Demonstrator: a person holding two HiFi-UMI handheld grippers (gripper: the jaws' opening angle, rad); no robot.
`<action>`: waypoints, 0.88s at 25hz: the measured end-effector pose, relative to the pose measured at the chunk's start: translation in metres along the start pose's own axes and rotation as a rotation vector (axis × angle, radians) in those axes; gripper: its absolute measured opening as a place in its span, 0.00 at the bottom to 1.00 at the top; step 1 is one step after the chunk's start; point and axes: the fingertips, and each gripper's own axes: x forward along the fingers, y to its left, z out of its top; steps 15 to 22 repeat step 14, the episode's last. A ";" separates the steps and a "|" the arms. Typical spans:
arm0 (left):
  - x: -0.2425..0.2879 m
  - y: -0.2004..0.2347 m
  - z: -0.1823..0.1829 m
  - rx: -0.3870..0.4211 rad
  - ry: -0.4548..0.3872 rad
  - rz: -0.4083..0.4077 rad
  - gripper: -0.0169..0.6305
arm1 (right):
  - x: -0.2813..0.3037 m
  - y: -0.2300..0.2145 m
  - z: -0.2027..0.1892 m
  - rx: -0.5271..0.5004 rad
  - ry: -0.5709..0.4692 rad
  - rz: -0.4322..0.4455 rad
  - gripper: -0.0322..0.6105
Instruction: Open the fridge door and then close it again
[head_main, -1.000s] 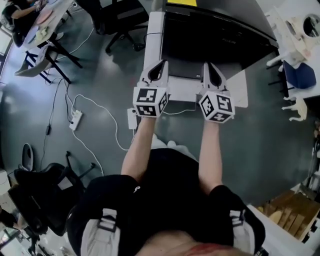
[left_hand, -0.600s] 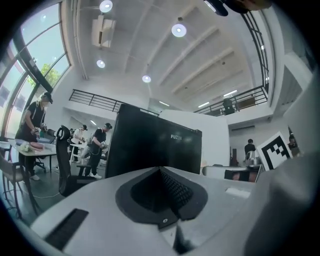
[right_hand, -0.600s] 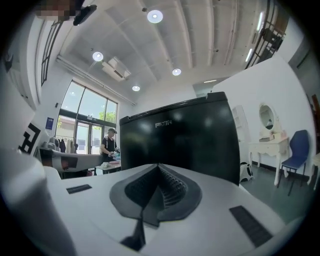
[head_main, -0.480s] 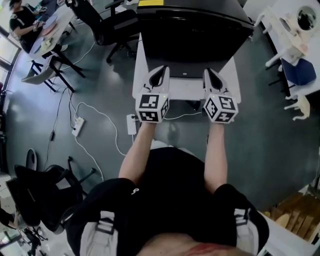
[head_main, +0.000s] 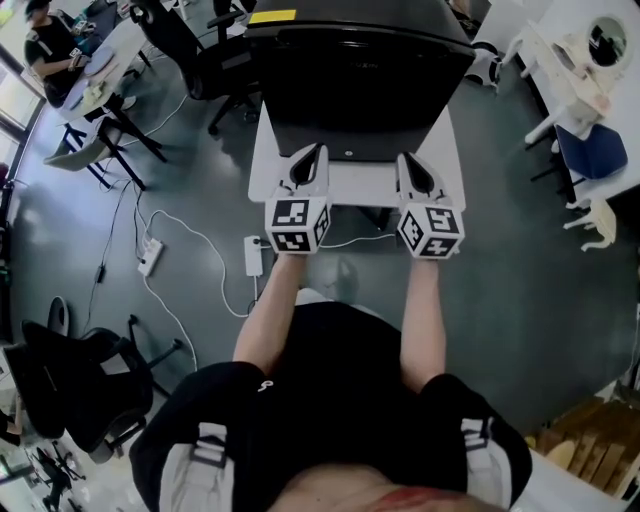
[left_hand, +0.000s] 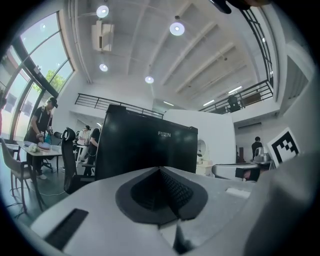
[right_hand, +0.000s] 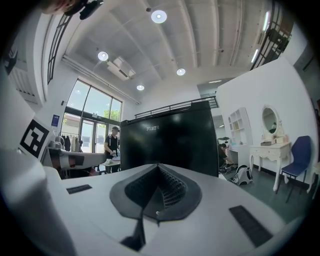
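Note:
A black fridge (head_main: 355, 80) with its door closed stands on a white base (head_main: 352, 186) straight ahead of me. It fills the middle of the left gripper view as fridge (left_hand: 145, 150) and of the right gripper view as fridge (right_hand: 170, 142). My left gripper (head_main: 309, 152) and right gripper (head_main: 408, 160) are held level, side by side, pointing at the fridge front and short of it. Both are shut with nothing between the jaws, as the left gripper (left_hand: 161, 171) and right gripper (right_hand: 158, 167) show in their own views. Neither touches the fridge.
A black office chair (head_main: 190, 50) and desks with a seated person (head_main: 50, 45) lie at the far left. A power strip (head_main: 152, 255) and white cable trail on the floor at left. A white dressing table (head_main: 590, 60) and blue chair (head_main: 592, 150) stand at right.
I have walked closer to the fridge: it sits larger and lower in the head view. Both grippers travelled forward with me and stayed shut.

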 end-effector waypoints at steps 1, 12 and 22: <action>0.001 -0.002 0.001 -0.002 -0.004 0.001 0.02 | 0.000 -0.001 0.002 0.000 -0.004 0.007 0.04; 0.000 -0.004 0.000 0.006 -0.008 0.013 0.02 | 0.007 0.003 0.006 -0.005 -0.033 0.040 0.04; -0.001 -0.004 0.000 0.003 -0.007 0.023 0.02 | 0.007 0.003 0.006 -0.005 -0.030 0.042 0.04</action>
